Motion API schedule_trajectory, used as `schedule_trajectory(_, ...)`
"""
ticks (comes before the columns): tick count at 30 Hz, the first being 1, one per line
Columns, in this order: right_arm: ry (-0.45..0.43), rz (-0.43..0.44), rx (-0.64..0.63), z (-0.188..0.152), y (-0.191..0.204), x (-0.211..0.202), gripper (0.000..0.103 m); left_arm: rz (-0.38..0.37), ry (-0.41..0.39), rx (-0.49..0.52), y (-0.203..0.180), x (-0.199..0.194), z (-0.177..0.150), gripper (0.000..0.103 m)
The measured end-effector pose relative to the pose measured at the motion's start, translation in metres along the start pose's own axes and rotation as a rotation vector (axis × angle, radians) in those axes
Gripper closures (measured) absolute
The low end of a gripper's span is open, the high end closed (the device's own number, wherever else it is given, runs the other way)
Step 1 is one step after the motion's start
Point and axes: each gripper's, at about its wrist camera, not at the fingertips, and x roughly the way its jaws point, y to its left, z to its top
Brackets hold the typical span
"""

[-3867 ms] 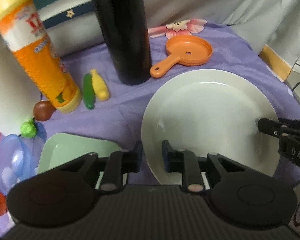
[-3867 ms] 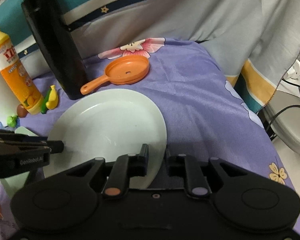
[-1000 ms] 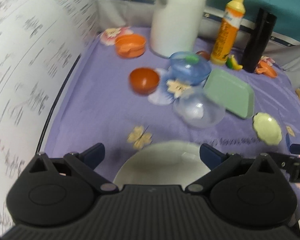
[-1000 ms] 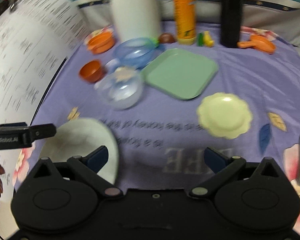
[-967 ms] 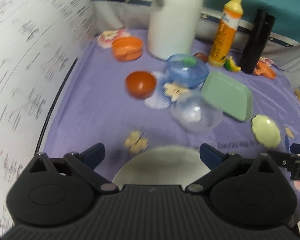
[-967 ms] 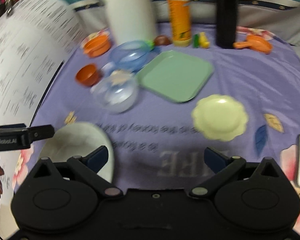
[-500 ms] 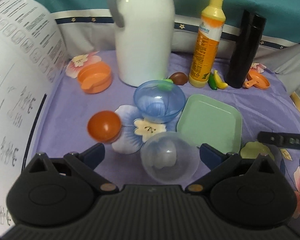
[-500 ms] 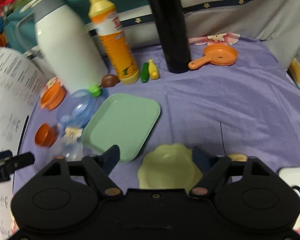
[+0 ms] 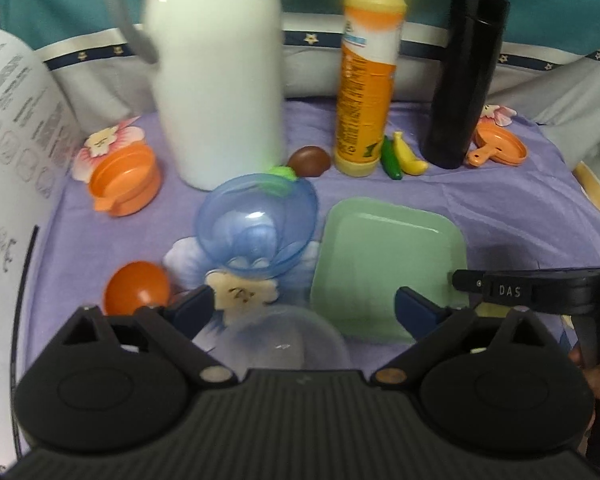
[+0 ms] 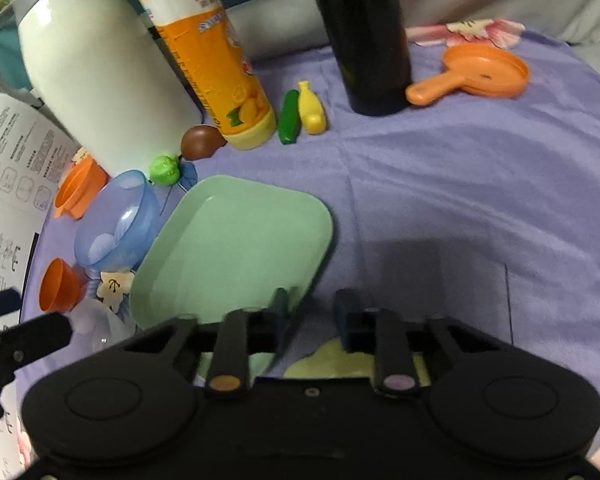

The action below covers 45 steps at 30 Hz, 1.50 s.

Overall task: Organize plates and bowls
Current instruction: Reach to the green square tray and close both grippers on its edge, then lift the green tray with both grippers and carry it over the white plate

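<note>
Two grippers over a purple cloth [image 10: 480, 184], soft and creased.

Left gripper [image 9: 302, 306]: jaws spread wide, holding nothing, poised above a clear bowl [image 9: 284, 340] that sits directly beneath it; likely lined up to take that bowl next.

Right gripper [image 10: 310, 312]: jaws partly closed with a gap between them, gripping nothing that can be seen. Its left finger lies at the near edge of the green plate [image 10: 236, 248]; whether it touches is unclear. A pale yellow scalloped plate [image 10: 340, 364] lies just under its right finger, mostly hidden.

Task items, centre of cloth: green plate, square with rounded corners, matte plastic, raised rim; blue bowl [image 9: 256, 224], translucent, tilted, just left of the green plate and touching or nearly so; clear bowl, near side of the blue one; small orange bowl [image 9: 136, 288], glossy, further left. Dishes cluster together, judged ready for stacking by kind.

Back row, upright: white flask [image 9: 216, 72], smooth; orange bottle [image 9: 368, 80]; black flask [image 9: 464, 80]. Orange toy pan [image 10: 476, 72] beside the black flask.
</note>
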Motion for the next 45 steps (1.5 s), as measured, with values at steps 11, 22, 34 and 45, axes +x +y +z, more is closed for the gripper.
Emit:
schedule_trajectory(11, -0.073, -0.075, 0.085, 0.027, -0.055, 0.001, 0.097, -0.069, 0.067, 0.048, -0.059, 0.043, 0.019, 0.027)
schedule_trajectory(22, -0.069, -0.052, 0.065, 0.03, -0.072, 0.001, 0.091, -0.062, 0.165, 0.025, -0.078, 0.1, 0.025, 0.048)
schedule_trajectory(34, -0.09, -0.061, 0.012, 0.024, -0.065, 0.0, 0.088, -0.068, 0.142, 0.023, -0.074, 0.094, 0.019, 0.056)
schedule_trajectory(45, -0.08, -0.078, -0.018, 0.02, -0.05, -0.005, 0.085, -0.029, 0.1, 0.038, -0.084, 0.081, 0.019, 0.081)
